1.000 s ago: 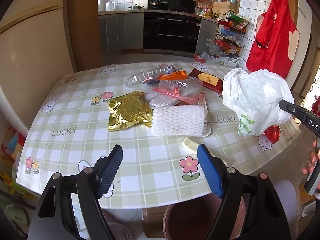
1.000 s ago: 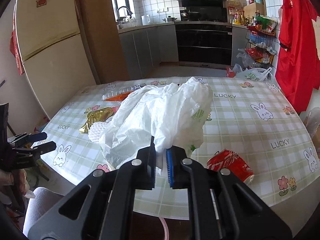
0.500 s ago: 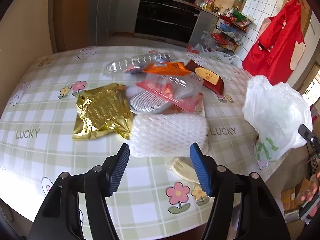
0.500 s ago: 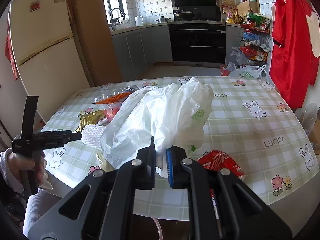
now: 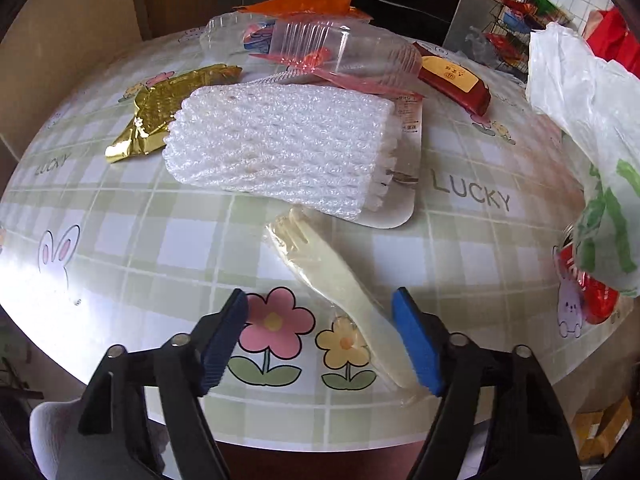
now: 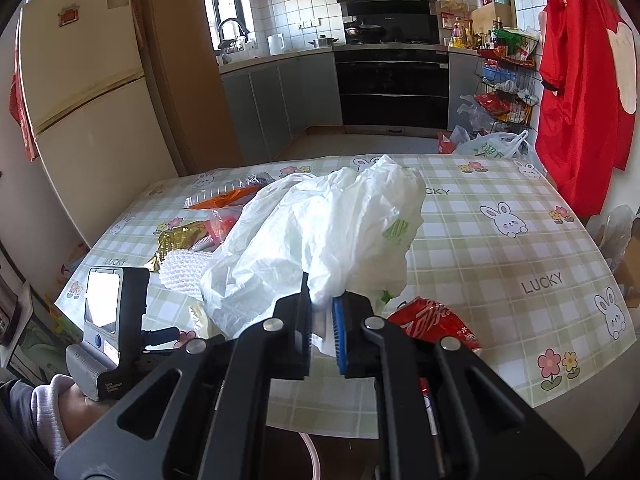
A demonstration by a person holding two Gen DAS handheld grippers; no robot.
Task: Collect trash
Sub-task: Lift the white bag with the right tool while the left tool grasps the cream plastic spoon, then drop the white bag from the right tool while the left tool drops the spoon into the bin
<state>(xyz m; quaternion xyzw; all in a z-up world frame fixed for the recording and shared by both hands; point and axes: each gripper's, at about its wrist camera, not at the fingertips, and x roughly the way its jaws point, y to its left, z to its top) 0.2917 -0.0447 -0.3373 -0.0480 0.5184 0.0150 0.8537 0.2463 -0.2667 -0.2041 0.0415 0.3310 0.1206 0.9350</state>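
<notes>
My left gripper (image 5: 320, 340) is open, low over the table's near edge, straddling the handle end of a wrapped cream plastic fork (image 5: 340, 284). Just beyond lies a white foam net sleeve (image 5: 280, 144) on a white tray. Behind it are a gold foil wrapper (image 5: 160, 116), a clear plastic clamshell (image 5: 344, 52), an orange wrapper (image 5: 300, 2) and a dark red packet (image 5: 452, 78). My right gripper (image 6: 320, 328) is shut on the edge of a white plastic bag (image 6: 320, 232), holding it up over the table. A crushed red can (image 6: 432, 320) lies beside it.
The table (image 6: 500, 248) has a green checked cloth with rabbits and flowers. The left gripper's body (image 6: 112, 320) shows at the right wrist view's lower left. A fridge (image 6: 80, 100) stands left; a red apron (image 6: 580, 80) hangs right. Kitchen cabinets lie beyond.
My left gripper has moved forward and down over the table, from off its edge to around the wrapped fork. The right gripper keeps holding the bag, almost still.
</notes>
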